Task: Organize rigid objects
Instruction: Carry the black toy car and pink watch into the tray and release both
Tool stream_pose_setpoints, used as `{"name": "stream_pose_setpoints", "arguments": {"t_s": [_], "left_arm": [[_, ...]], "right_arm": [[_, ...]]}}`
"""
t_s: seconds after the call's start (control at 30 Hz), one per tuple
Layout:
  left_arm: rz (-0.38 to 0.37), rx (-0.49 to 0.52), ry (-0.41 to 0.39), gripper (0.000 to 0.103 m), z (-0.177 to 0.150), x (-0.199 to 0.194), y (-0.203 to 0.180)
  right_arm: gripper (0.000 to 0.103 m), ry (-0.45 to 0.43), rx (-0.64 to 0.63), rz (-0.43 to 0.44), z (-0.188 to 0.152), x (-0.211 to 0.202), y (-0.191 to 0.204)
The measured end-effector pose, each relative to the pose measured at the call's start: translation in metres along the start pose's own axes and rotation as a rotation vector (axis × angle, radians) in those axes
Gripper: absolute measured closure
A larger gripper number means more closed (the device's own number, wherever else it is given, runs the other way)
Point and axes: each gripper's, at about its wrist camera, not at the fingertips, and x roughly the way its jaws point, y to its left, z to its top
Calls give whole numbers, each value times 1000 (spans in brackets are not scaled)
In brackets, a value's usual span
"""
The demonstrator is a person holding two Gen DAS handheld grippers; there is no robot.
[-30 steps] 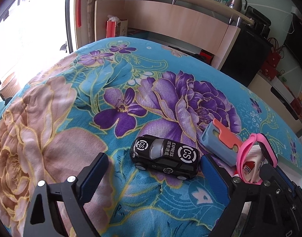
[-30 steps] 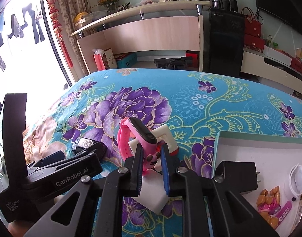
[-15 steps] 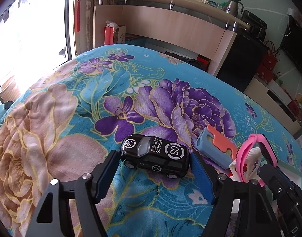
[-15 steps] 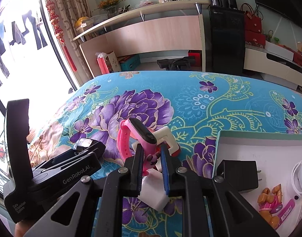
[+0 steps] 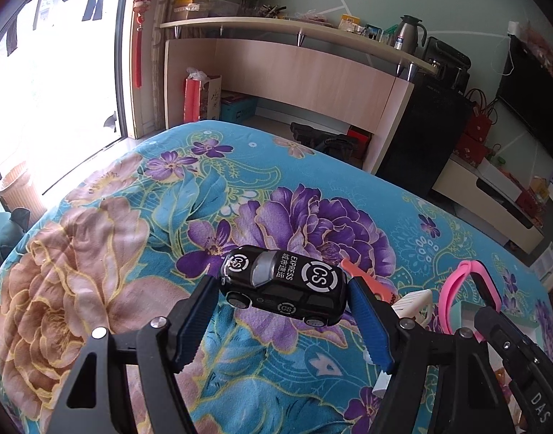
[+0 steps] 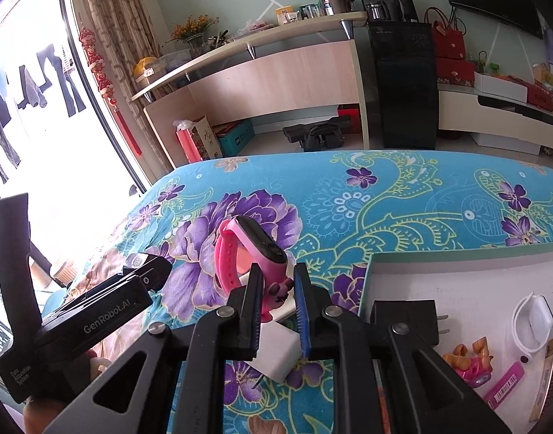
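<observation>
My left gripper (image 5: 282, 291) is shut on a black toy car (image 5: 283, 285) marked "CS EXPRESS" and holds it above the floral cloth. My right gripper (image 6: 276, 282) is shut on a pink wristwatch (image 6: 251, 249) by its band and holds it up; the watch also shows in the left wrist view (image 5: 470, 289). A white tray (image 6: 421, 275) lies at the right, with a black plug (image 6: 406, 316), a white case (image 6: 533, 320) and small pink toys (image 6: 471, 363) in it. A white block (image 6: 276, 350) lies under the right gripper.
A blue and orange cutter (image 5: 367, 285) lies on the cloth behind the car, beside a white clip-like piece (image 5: 414, 302). The cloth (image 5: 132, 253) covers the whole table. A wooden shelf unit (image 5: 294, 72) and a black cabinet (image 5: 421, 137) stand beyond the far edge.
The left gripper closed on the black car and lifted it off the cloth. The right gripper rose a little with the pink watch.
</observation>
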Motion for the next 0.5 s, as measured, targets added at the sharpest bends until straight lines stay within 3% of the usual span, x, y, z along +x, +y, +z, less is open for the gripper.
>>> {"name": "stream_pose_setpoints", "arguments": {"t_s": [0.5], "left_arm": [[-131,190,-47,27,-8,-24,-92]], "right_arm": [[86,-43,148,-225,6,-55,-92]]}}
